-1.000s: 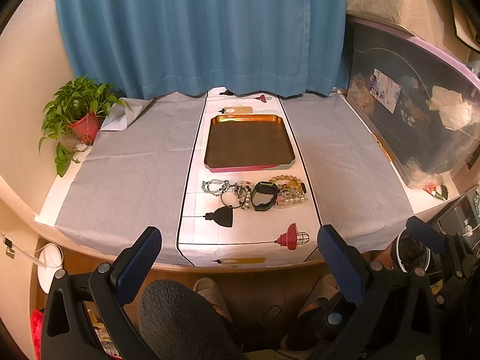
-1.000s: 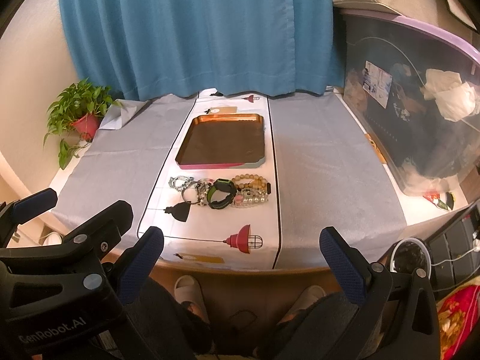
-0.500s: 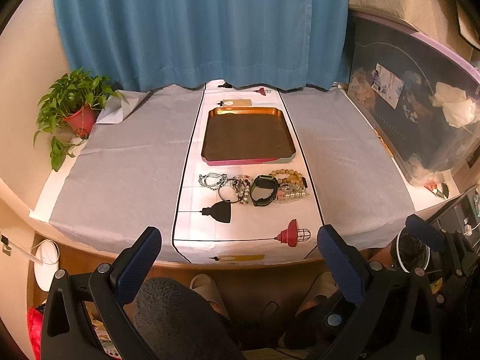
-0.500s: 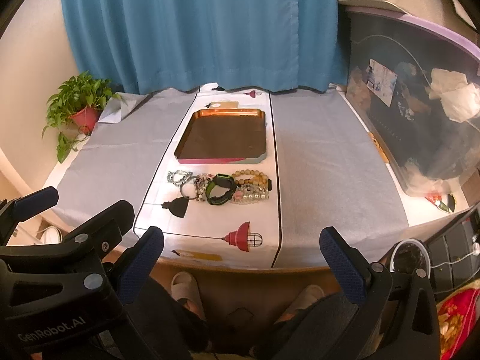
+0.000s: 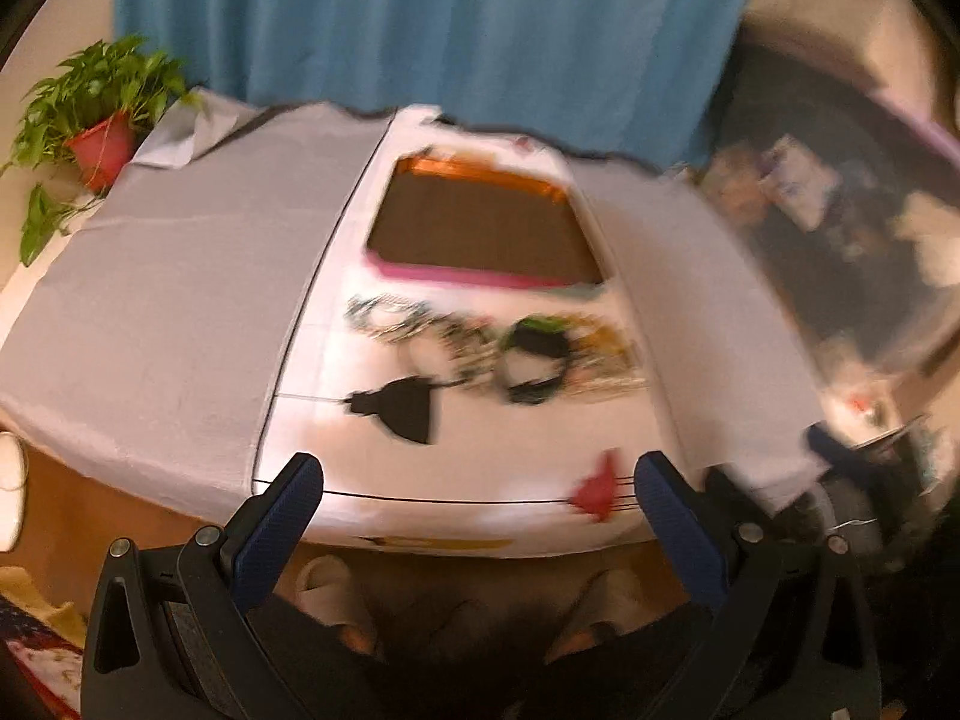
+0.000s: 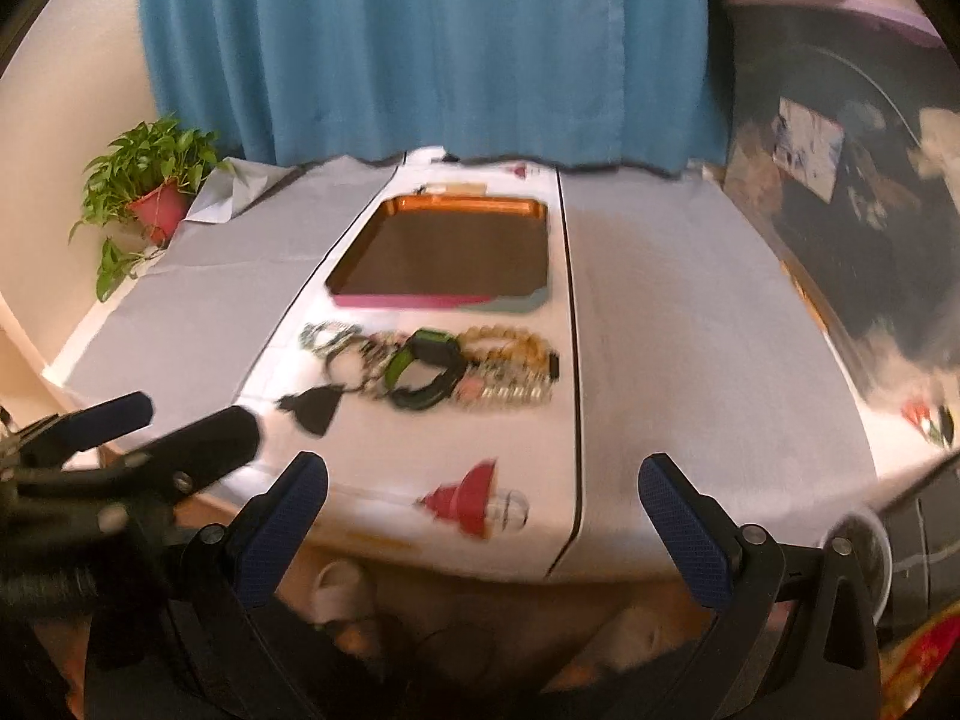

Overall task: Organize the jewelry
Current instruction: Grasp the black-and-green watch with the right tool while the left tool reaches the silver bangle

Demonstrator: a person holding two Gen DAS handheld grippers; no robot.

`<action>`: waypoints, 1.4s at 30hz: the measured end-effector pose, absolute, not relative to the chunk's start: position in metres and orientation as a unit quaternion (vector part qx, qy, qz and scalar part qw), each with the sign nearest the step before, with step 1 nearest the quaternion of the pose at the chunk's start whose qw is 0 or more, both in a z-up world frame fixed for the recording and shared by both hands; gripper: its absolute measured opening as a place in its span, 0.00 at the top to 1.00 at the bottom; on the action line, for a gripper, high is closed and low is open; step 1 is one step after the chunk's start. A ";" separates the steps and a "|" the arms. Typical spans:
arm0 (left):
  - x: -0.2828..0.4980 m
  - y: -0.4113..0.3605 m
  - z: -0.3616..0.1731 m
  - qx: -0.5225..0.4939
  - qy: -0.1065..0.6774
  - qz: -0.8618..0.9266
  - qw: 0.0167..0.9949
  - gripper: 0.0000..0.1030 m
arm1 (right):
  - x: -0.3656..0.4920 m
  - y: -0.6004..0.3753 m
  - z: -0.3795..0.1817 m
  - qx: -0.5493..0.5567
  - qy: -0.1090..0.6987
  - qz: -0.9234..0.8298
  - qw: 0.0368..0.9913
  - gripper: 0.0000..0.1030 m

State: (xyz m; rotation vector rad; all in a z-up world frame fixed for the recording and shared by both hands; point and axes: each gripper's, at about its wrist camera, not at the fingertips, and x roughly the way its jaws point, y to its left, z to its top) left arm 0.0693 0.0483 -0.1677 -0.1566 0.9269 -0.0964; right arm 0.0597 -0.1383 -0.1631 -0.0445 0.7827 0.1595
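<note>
**Both claws spread, jewelry row straight ahead**

From your left wrist view, heavily blurred, your left claw [image 5: 474, 498] stood wide apart and held nothing, its blue pads over the near edge of the table [image 5: 150, 312]. The jewelry [image 5: 498, 354] lay ahead and slightly right of the claw's centre line, in a row running left to right across the white runner. The tray [image 5: 474, 276] sat just beyond that row, apparently with nothing in it. The black and green watch [image 5: 534, 360] was toward the right of the pile.

From your right wrist view, your right claw [image 6: 480, 504] was likewise spread and carrying nothing. Here the row lay ahead and a little left, with the watch [image 6: 426, 375] near its middle and the beaded bracelets [image 6: 510, 369] at its right end, nearest this claw's line. Your left claw [image 6: 168, 426] showed at lower left, level with the row's left end.

Judging by this, each hand was nearer its own end of the row, and neither had reached it.
</note>
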 end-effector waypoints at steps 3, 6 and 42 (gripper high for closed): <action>0.096 0.059 -0.197 -0.038 0.467 -0.045 0.882 0.00 | 0.084 -0.144 -0.189 -0.002 0.399 0.130 0.908 0.00; 0.117 0.070 -0.218 -0.009 0.482 -0.051 0.875 0.01 | 0.107 -0.153 -0.206 0.027 0.409 0.142 0.901 0.00; 0.172 0.124 -0.251 -0.134 0.514 -0.134 0.837 0.88 | 0.197 -0.115 -0.229 0.010 0.419 0.204 0.885 0.89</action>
